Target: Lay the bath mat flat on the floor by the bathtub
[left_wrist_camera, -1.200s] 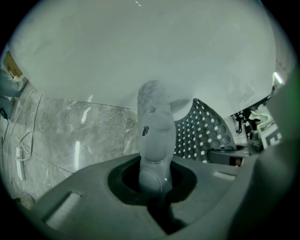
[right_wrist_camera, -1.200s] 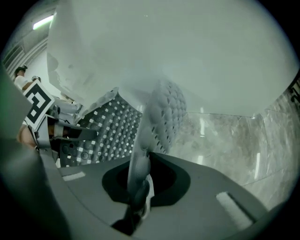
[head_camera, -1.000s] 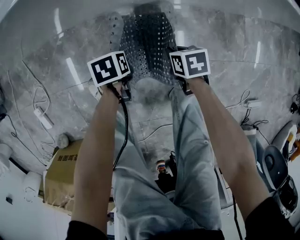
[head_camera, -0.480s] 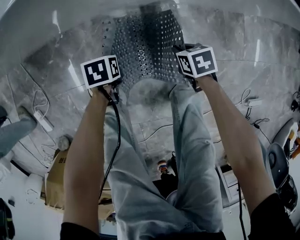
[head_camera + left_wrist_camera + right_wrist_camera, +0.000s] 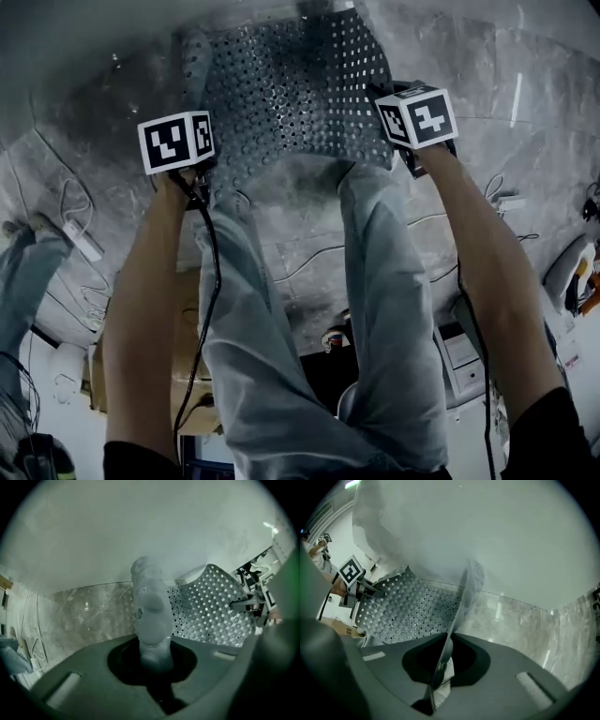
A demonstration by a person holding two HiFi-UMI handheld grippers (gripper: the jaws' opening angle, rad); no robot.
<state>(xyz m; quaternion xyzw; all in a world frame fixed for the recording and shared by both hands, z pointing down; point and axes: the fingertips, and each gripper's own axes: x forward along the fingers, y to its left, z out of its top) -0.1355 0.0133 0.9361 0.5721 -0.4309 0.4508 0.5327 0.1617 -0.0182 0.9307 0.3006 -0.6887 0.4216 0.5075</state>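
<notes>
A grey marble-tiled floor (image 5: 309, 248) is seen beside a white bathtub (image 5: 84, 37), with a power strip (image 5: 84, 246) and cables (image 5: 70, 197) lying on it. The perforated bath mat (image 5: 291, 94) is held spread at the tub's foot. One near corner is clenched in the left gripper (image 5: 151, 656) and the other in the right gripper (image 5: 439, 667). Black-and-white square markers (image 5: 169, 142) are borne on the gripper cubes.

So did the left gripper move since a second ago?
Yes. The left gripper has swung out to the person's left, closer to the white power strip on the floor, pulling the bath mat wider.
</notes>
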